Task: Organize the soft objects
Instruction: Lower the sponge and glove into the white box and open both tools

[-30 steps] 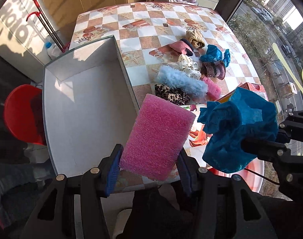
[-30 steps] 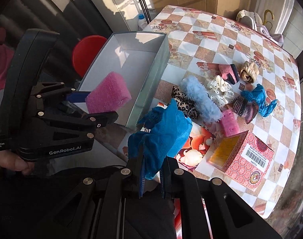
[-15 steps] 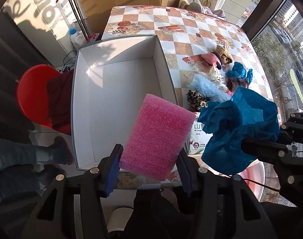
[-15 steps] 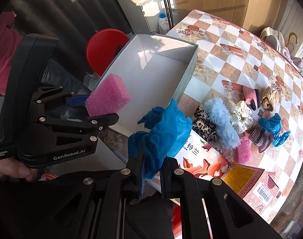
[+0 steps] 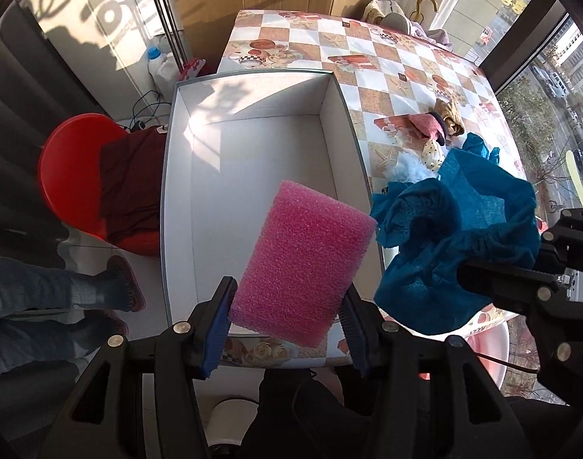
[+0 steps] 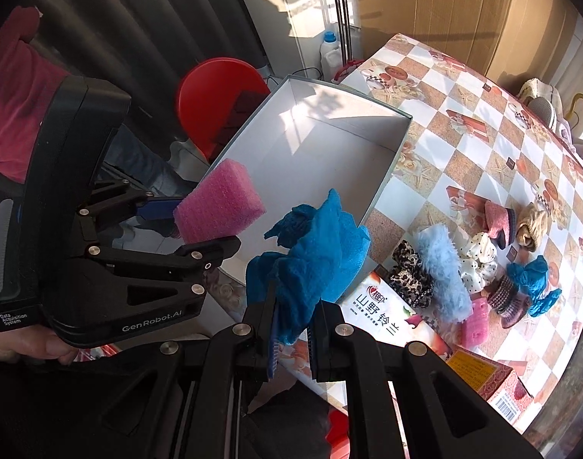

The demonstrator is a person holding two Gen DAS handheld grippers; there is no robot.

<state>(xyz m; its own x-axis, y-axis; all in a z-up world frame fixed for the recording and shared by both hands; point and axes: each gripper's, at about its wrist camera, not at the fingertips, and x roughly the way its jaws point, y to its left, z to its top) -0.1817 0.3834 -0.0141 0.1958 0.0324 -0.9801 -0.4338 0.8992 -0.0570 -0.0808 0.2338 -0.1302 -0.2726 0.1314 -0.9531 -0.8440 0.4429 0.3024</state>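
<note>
Left gripper (image 5: pixel 287 329): it is clamped on the pink sponge (image 5: pixel 302 271), which is pinched by its short sides so that most of the block juts forward past the fingers and can drop free once they part.
Pink sponge: it is held in the air above the near end of the white box (image 5: pixel 253 176), tilted, with its far corner over the box's right wall; no contact with the box floor is seen.
Right gripper (image 6: pixel 291 329): it is closed on the blue cloth (image 6: pixel 310 260), which is bunched between the pads with its loose folds standing up above the fingers.
Blue cloth: it is carried just beside the sponge, to its right, near the box's near right corner; whether it is over the box or just outside the wall cannot be told.
White box: it is set open-topped on the bench (image 5: pixel 387 69) at the left edge, and nothing is seen lying in it, so it is judged to be the container meant for the soft things.
Remaining soft things: a light blue fluffy piece (image 6: pixel 442 271), a leopard-print piece (image 6: pixel 410 271), a dotted white piece (image 6: pixel 479 264), a second blue cloth (image 6: pixel 532 283) and a smaller pink sponge (image 6: pixel 475 321) are left grouped on the bench, well apart from the box.
Step in hand: 2 items are being brought to the box at once, 1 per gripper; release is judged not yet done.
Risk: the sponge may catch the right wall if it is let go where it hangs.
</note>
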